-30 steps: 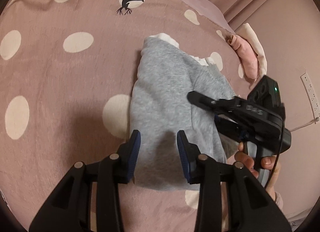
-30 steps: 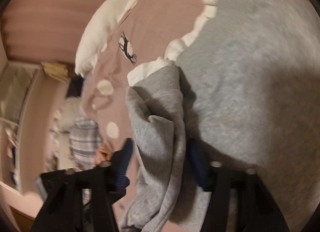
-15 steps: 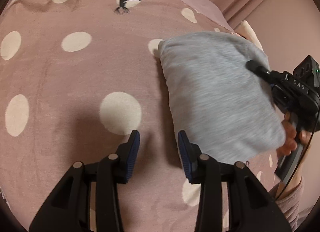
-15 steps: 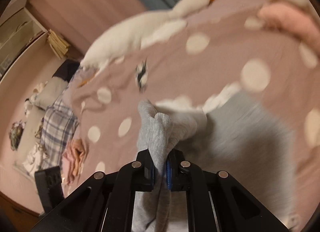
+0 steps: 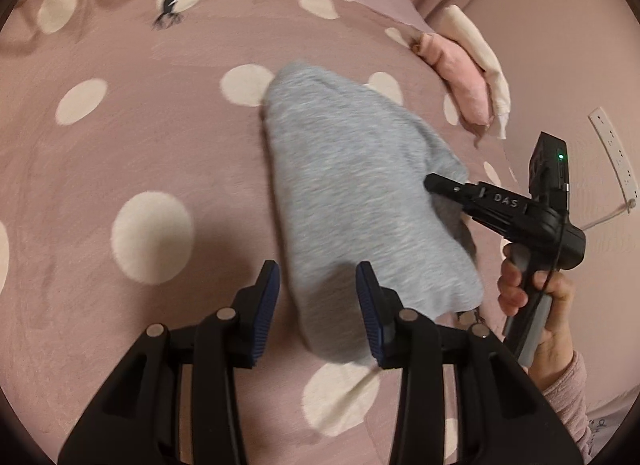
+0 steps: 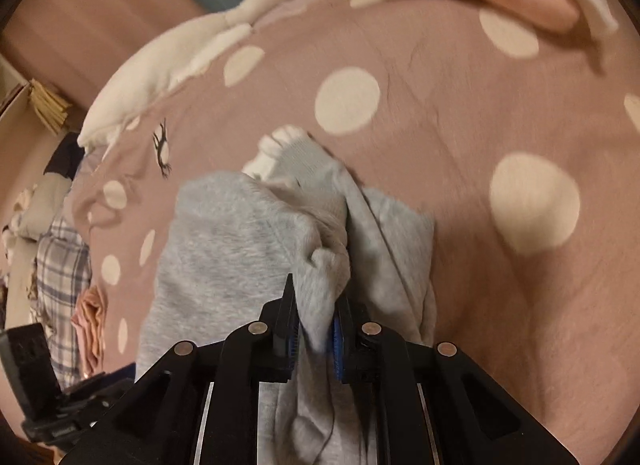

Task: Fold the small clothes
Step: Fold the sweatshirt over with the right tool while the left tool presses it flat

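Note:
A small grey garment (image 5: 352,193) with white trim (image 6: 276,145) hangs bunched just above the pink dotted bedspread (image 5: 120,145). My right gripper (image 6: 315,325) is shut on a thick fold of the garment (image 6: 240,249). In the left wrist view the right gripper (image 5: 434,183) comes in from the right, held by a hand (image 5: 536,289). My left gripper (image 5: 318,297) stands open at the garment's near end. The grey cloth shows in the gap between its fingers, and the pads do not press on it.
A white goose plush (image 6: 208,37) lies at the far edge of the bed. Folded pink and cream clothes (image 5: 464,77) sit at the right edge, below a wall with a power strip (image 5: 612,157). A plaid pile (image 6: 60,265) lies beyond the bed's left side.
The right gripper closed on a fold of the grey garment and lifted it off the bed, swinging it right. The garment's near end has since come back toward the left fingers.

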